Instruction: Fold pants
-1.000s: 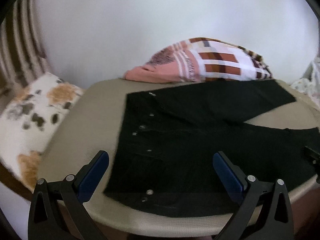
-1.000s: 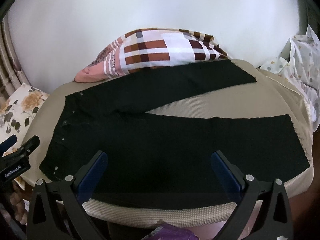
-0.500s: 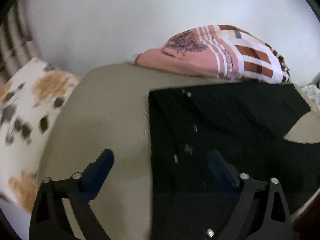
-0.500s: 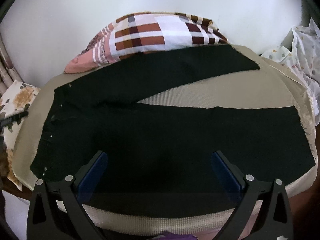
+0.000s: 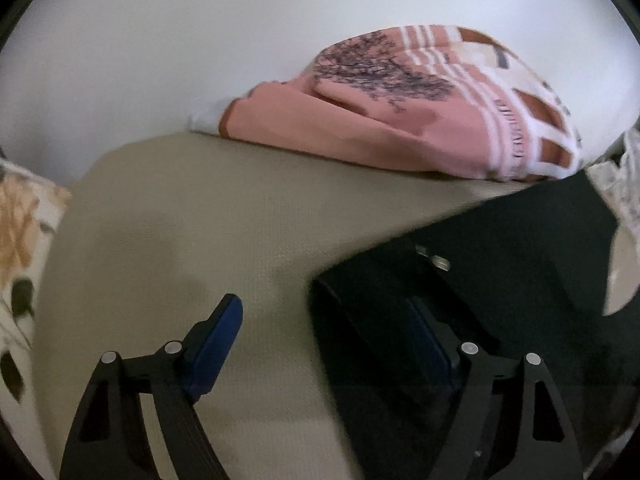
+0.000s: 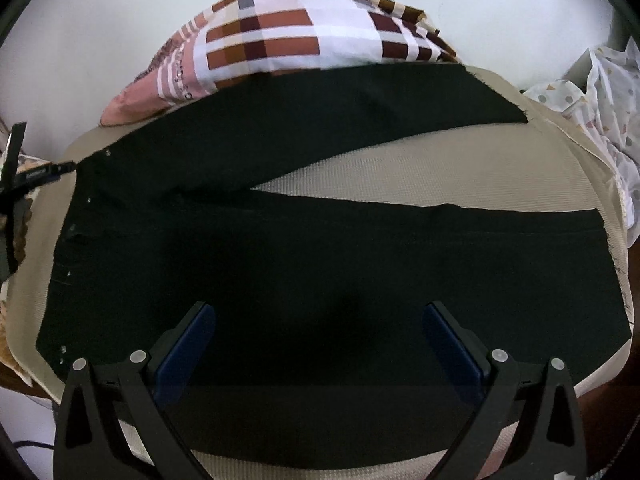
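Black pants (image 6: 320,280) spread flat on a beige padded surface (image 6: 440,176), long axis running left to right, waistband at the left, legs pointing right and forking apart. Right gripper (image 6: 320,344) poised above the near leg, jaws spread wide, nothing pinched. Left gripper (image 5: 332,332) straddling the far waistband corner (image 5: 360,292), one blue pad (image 5: 218,340) over bare surface, the other over dark cloth; jaws just narrowing yet not pressing. Beyond both jaws, a plaid pink pillow (image 6: 300,44) against the wall.
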The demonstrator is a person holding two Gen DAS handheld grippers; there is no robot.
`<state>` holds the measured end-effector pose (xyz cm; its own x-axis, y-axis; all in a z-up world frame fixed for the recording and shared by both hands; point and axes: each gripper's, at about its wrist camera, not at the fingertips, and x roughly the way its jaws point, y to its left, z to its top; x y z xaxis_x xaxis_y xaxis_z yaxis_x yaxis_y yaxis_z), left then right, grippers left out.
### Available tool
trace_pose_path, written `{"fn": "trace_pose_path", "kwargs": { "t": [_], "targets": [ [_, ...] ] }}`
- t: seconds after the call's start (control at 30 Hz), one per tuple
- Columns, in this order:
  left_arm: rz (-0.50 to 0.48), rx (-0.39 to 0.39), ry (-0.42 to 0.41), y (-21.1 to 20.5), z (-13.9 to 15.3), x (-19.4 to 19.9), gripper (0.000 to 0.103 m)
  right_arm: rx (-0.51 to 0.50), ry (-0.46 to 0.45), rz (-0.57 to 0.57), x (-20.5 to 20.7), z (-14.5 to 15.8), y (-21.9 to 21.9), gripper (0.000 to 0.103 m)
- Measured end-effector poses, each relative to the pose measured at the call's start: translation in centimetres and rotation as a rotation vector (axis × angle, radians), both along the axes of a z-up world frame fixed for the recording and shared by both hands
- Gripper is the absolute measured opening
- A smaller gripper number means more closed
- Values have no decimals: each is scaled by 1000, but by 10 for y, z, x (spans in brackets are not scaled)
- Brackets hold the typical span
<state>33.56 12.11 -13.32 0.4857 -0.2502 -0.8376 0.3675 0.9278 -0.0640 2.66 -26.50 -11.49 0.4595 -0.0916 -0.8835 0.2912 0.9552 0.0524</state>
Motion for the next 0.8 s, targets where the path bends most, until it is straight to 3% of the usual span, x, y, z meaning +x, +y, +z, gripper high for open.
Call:
{"fn": "trace_pose_path", "kwargs": {
  "t": [0.17, 0.23, 0.33, 0.37, 0.4, 0.47, 0.57, 0.67, 0.73, 0.8],
  "targets": [
    [-108, -33, 86, -11, -22, 18, 81, -20, 31, 21, 10, -8, 9, 103],
    [-140, -95, 150, -16, -31, 24, 78, -26, 44, 28, 14, -11, 12, 103],
    [-74, -143, 169, -16, -34, 30, 57, -26, 65, 38, 21, -16, 16, 103],
    [-49, -157, 167, -13, -32, 31, 36, -22, 67, 40, 24, -16, 18, 103],
    [-29, -179, 164, -10, -30, 30, 26, -18, 66, 42, 26, -16, 19, 103],
    [9, -190, 133, -9, -23, 19, 20, 8, 53, 45, 33, -13, 20, 103],
    [30, -187, 22, -11, 1, -10, 17, 139, 12, 64, 48, -6, 16, 103],
    [36, -231, -62, -9, 27, -41, 17, 360, -45, 79, 71, 2, 3, 101],
    [24, -247, -118, -13, 45, -60, 17, 497, -79, 81, 90, 7, -6, 85],
    [3, -250, -163, -18, 60, -83, 17, 638, -87, 101, 115, 7, -11, 79]
  ]
}}
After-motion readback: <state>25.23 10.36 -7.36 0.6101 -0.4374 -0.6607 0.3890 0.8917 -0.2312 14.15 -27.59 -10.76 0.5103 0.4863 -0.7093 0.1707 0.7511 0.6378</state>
